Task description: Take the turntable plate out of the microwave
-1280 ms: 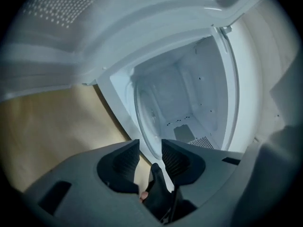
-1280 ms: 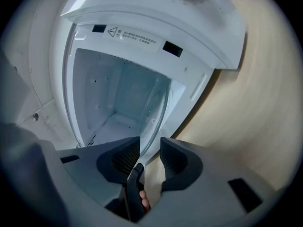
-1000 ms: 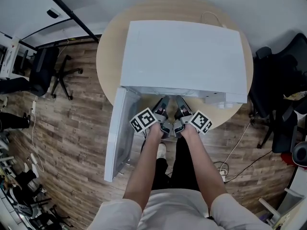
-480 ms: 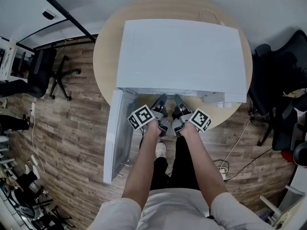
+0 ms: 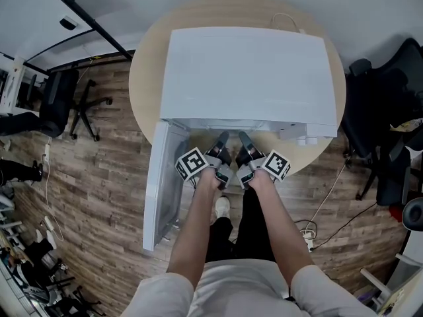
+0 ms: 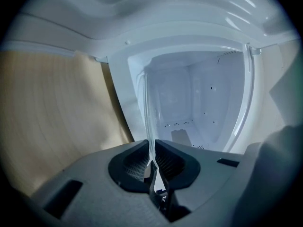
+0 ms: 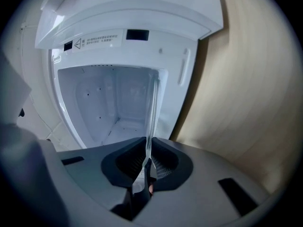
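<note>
A white microwave [image 5: 248, 71] stands on a round wooden table [image 5: 147, 65], its door [image 5: 162, 183] swung open to the left. Both grippers reach side by side into its mouth. The clear glass turntable plate [image 6: 147, 108] appears edge-on as a thin pane in the left gripper view. My left gripper [image 6: 151, 159] is closing on its rim, pads pressing the glass. The right gripper view shows the same plate [image 7: 152, 108] edge-on, with my right gripper [image 7: 147, 159] closing on its rim too. In the head view the plate is hidden and only the left gripper [image 5: 223, 141] and right gripper [image 5: 240, 141] show.
The white cavity [image 6: 199, 103] lies behind the plate. Office chairs stand at the left [image 5: 63, 98] and right [image 5: 380, 111] of the table. Cables [image 5: 317, 223] trail over the wooden floor at the right. The open door blocks the space left of my left arm.
Both grippers stay at the microwave's mouth. Their marker cubes have tilted a little as the hands rolled.
</note>
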Action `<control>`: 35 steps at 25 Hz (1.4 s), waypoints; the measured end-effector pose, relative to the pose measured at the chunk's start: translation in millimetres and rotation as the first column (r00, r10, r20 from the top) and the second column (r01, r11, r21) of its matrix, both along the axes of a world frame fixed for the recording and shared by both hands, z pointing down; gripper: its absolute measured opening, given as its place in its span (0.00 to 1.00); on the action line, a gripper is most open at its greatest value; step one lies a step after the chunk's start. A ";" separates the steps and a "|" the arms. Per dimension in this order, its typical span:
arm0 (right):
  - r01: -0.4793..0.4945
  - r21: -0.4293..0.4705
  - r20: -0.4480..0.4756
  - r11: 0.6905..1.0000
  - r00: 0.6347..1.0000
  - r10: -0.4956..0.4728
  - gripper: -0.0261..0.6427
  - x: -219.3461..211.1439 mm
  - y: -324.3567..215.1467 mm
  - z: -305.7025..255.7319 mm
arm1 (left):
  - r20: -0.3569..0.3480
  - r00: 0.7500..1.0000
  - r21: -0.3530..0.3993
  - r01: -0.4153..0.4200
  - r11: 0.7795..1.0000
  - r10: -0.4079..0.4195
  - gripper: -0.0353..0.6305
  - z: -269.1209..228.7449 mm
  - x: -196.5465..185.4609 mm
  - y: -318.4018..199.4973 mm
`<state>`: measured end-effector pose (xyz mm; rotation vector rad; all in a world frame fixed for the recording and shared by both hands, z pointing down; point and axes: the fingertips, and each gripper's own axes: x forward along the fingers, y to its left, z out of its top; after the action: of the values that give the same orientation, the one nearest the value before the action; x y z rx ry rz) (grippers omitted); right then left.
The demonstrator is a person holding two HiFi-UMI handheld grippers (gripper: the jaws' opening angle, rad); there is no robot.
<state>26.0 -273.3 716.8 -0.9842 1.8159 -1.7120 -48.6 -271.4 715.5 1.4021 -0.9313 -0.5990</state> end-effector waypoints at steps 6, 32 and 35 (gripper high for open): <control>0.020 -0.002 -0.043 1.000 0.999 -0.020 0.11 6.6 11.9 3.2 | 0.013 1.000 0.040 0.014 0.999 -0.014 0.12 -7.3 1.0 10.0; 0.027 0.116 0.019 0.993 0.999 -0.029 0.12 9.5 71.9 -25.1 | -0.066 0.997 0.130 -0.029 0.991 0.038 0.13 -27.5 7.3 74.9; 0.019 0.119 0.022 0.993 1.000 -0.021 0.11 10.6 77.4 -25.8 | -0.079 0.996 0.137 -0.033 0.990 0.044 0.13 -29.4 8.9 79.9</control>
<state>36.6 -196.0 691.0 -0.8963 1.8948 -1.5996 -39.7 -191.5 686.1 1.5020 -0.8089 -0.6959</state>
